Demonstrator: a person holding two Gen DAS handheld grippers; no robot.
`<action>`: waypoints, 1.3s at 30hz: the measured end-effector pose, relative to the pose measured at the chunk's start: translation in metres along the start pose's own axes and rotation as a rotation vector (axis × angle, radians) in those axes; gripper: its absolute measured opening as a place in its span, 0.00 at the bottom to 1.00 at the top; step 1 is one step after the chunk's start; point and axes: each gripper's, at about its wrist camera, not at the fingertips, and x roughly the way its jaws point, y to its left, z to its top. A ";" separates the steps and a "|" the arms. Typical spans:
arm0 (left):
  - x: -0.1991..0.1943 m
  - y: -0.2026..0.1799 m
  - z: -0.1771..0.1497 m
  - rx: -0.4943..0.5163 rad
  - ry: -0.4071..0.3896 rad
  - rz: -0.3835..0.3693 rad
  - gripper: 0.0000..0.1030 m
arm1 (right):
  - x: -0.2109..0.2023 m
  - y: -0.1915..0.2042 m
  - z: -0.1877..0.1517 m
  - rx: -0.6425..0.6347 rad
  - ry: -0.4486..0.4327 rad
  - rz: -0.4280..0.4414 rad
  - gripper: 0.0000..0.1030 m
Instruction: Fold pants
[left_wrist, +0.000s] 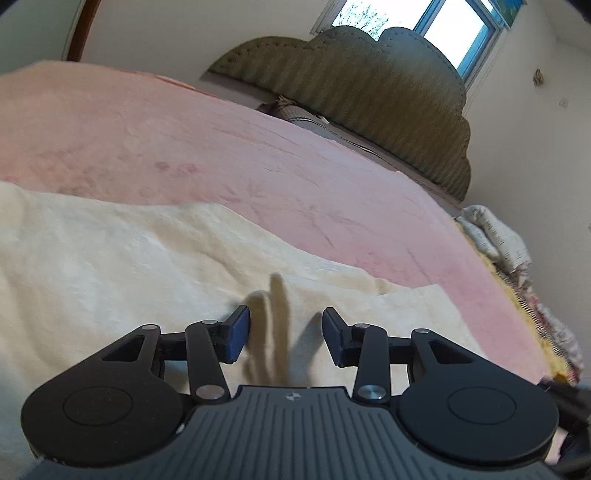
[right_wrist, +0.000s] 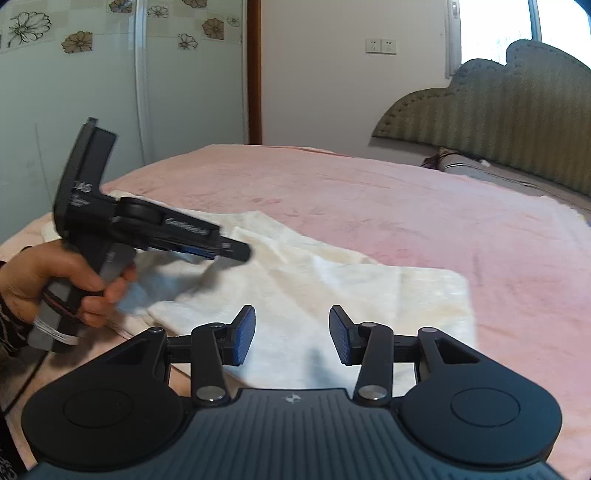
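Cream-white fuzzy pants (right_wrist: 332, 280) lie flat on a pink bed blanket (right_wrist: 424, 206); in the left wrist view they (left_wrist: 122, 258) fill the lower left. My left gripper (left_wrist: 286, 334) is open and empty, hovering just above the pants. It also shows in the right wrist view (right_wrist: 232, 249), held in a hand over the left part of the pants. My right gripper (right_wrist: 291, 334) is open and empty above the near edge of the pants.
A padded olive headboard (left_wrist: 369, 92) stands at the far end of the bed, with a window (left_wrist: 454, 22) behind it. A floral bundle (left_wrist: 517, 258) lies off the bed's right edge. A floral-tiled wall (right_wrist: 110, 74) and a door frame (right_wrist: 254, 70) stand at the left.
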 end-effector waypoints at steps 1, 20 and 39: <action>0.002 -0.001 0.001 0.004 -0.001 -0.012 0.45 | 0.002 0.010 -0.005 -0.013 0.001 0.018 0.42; -0.013 -0.004 0.008 0.106 -0.099 0.114 0.70 | 0.023 0.100 -0.032 -0.465 0.005 -0.053 0.42; -0.063 0.027 0.002 -0.253 0.016 -0.190 0.72 | 0.040 0.111 -0.046 -0.656 0.002 -0.252 0.41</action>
